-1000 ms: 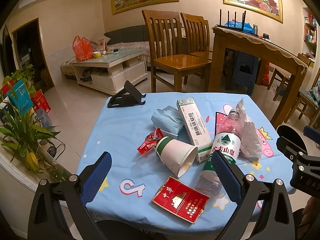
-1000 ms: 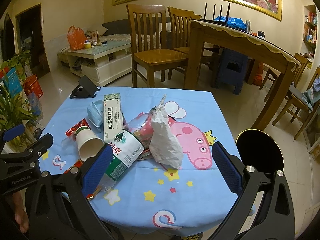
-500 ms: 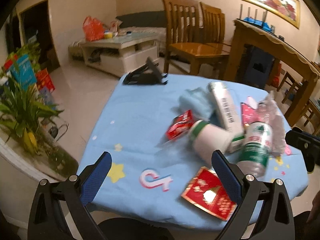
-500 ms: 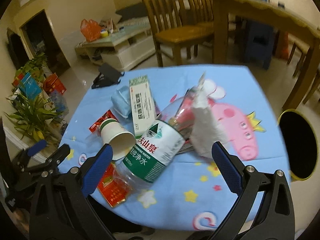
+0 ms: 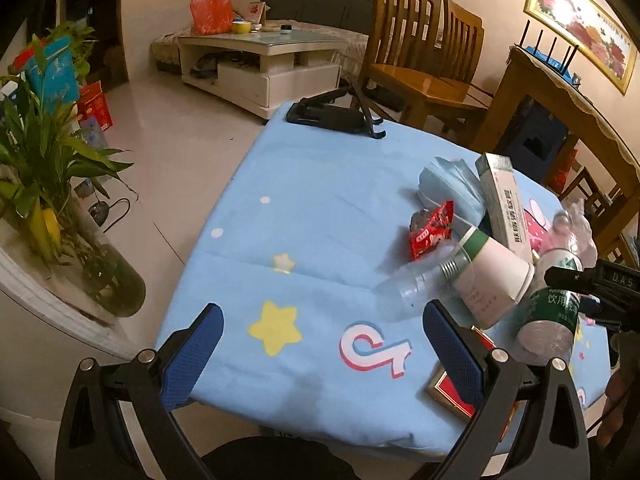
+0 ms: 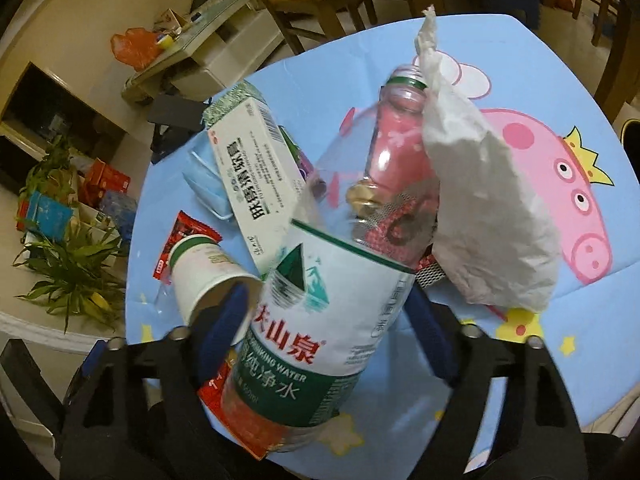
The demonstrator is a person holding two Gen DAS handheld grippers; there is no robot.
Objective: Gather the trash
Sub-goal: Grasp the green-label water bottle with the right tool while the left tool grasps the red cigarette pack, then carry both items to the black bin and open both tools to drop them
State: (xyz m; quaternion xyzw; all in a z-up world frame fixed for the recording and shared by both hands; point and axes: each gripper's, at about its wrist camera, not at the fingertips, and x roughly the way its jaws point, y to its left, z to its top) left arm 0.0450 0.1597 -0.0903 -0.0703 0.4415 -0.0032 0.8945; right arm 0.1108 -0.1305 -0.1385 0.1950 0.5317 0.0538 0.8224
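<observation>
Our right claw (image 6: pixel 328 316) is closing around the big empty water bottle (image 6: pixel 320 304) — light, squishy, slippery — so we hold its middle, while our left claw (image 5: pixel 320 344) stays spread wide.

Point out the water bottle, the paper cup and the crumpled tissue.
water bottle (image 6: pixel 320 304): right wrist view, on its white and green label.
paper cup (image 5: pixel 492 276): left wrist view, on its pale side wall.
crumpled tissue (image 6: pixel 488 200): right wrist view, on its wide middle.

The water bottle (image 6: pixel 320 320) hides most of the red cigarette pack (image 6: pixel 224 412); the tongs' pads blur.
</observation>
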